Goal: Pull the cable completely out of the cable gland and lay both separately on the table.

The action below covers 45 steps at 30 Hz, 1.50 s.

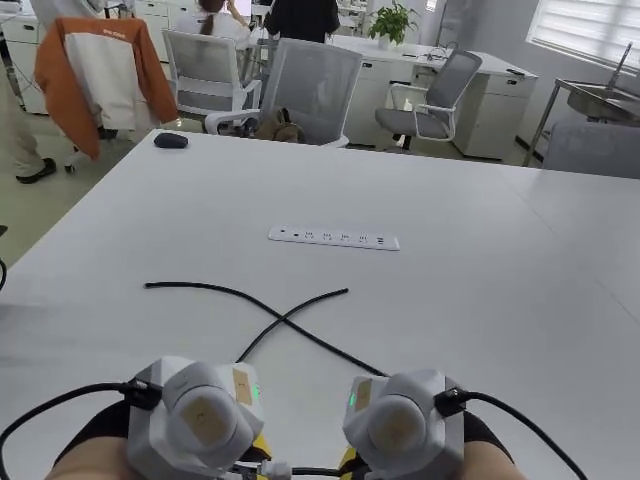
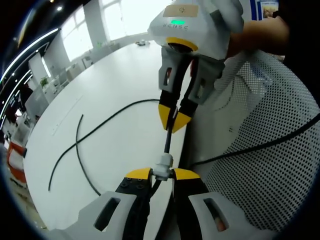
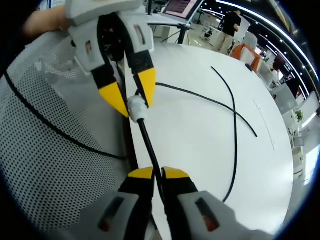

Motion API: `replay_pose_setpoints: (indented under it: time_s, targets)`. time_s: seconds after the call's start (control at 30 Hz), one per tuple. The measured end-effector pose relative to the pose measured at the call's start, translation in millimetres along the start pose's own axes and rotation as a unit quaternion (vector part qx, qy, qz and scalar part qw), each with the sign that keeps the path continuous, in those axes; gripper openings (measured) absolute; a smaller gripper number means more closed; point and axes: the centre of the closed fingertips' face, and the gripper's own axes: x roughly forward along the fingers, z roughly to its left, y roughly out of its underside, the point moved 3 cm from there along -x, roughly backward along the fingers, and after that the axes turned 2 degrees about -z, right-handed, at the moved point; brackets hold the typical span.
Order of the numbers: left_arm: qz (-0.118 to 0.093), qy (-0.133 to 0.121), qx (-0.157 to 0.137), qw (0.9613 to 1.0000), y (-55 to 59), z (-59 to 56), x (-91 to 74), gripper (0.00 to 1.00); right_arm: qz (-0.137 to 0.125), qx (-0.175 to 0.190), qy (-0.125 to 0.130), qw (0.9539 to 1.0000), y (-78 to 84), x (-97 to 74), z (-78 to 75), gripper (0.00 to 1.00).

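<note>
Left tongs (image 2: 162, 175): pressed onto the white cable gland (image 2: 163, 166), at the desk's near edge, right in front of the person.
Right tongs (image 3: 157, 175): pinching the black cable (image 3: 146, 137), near the gland but apart from it.
Axis: in the head view the held span runs straight from 9 to 3 o'clock between the tongs. I'd judge the pull must follow that line, with the right tongs going toward 3.
Desk (image 1: 450, 300): two black runs cross toward 12 o'clock, near the tongs.
Unclear: whether both runs are one cable, and how much sits inside the gland.
Farther: a power strip (image 1: 333, 238) at 12, a mouse (image 1: 170, 141) at 11.
</note>
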Motion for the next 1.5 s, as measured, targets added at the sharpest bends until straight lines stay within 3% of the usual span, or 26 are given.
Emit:
replay_pose_setpoints:
  time_s: [0.17, 0.33, 0.43, 0.5, 0.57, 0.73, 0.87, 1.03, 1.37, 1.5]
  targets:
    - [0.004, 0.003, 0.000, 1.0000, 0.9, -1.5, 0.5, 0.17, 0.038, 0.004, 0.015, 0.9992, 13.9, 0.9, -5.3, 0.04]
    - [0.003, 0.003, -0.001, 1.0000, 0.6, -1.7, 0.4, 0.17, 0.046, 0.015, 0.025, 0.9985, 16.9, -2.2, -9.1, 0.06]
    - [0.003, 0.005, 0.000, 1.0000, 0.8, -2.4, -0.1, 0.17, 0.028, 0.016, 0.005, 0.9995, 11.2, 0.4, -1.4, 0.18]
    - [0.004, 0.006, 0.005, 1.0000, 0.0, -4.1, 0.7, 0.17, 0.004, -0.007, -0.008, 0.9999, -0.5, 1.6, 5.2, 0.25]
    - [0.005, 0.007, 0.009, 0.9999, -0.5, -4.7, 1.4, 0.17, -0.027, -0.029, -0.011, 0.9992, -14.3, -0.3, 8.6, 0.25]
    - [-0.001, 0.005, 0.011, 0.9999, -2.0, -3.4, 0.7, 0.17, -0.105, -0.035, -0.039, 0.9931, -40.6, -7.2, 19.6, 0.21]
    - [-0.003, 0.007, 0.016, 0.9998, -3.3, -4.6, 1.2, 0.17, -0.115, -0.046, -0.037, 0.9917, -45.4, -9.1, 21.0, 0.15]
    - [-0.013, 0.004, 0.021, 0.9997, -7.4, -4.3, -0.3, 0.17, -0.105, -0.063, -0.038, 0.9918, -41.7, -7.5, 22.3, 0.03]
    - [-0.017, 0.002, 0.016, 0.9997, -8.1, -3.6, -0.6, 0.17, -0.096, -0.061, -0.034, 0.9929, -39.7, -3.2, 20.3, 0.03]
    - [-0.007, -0.001, 0.020, 0.9998, -4.6, -2.4, 0.2, 0.17, -0.064, -0.062, -0.029, 0.9956, -28.1, 0.4, 17.5, 0.02]
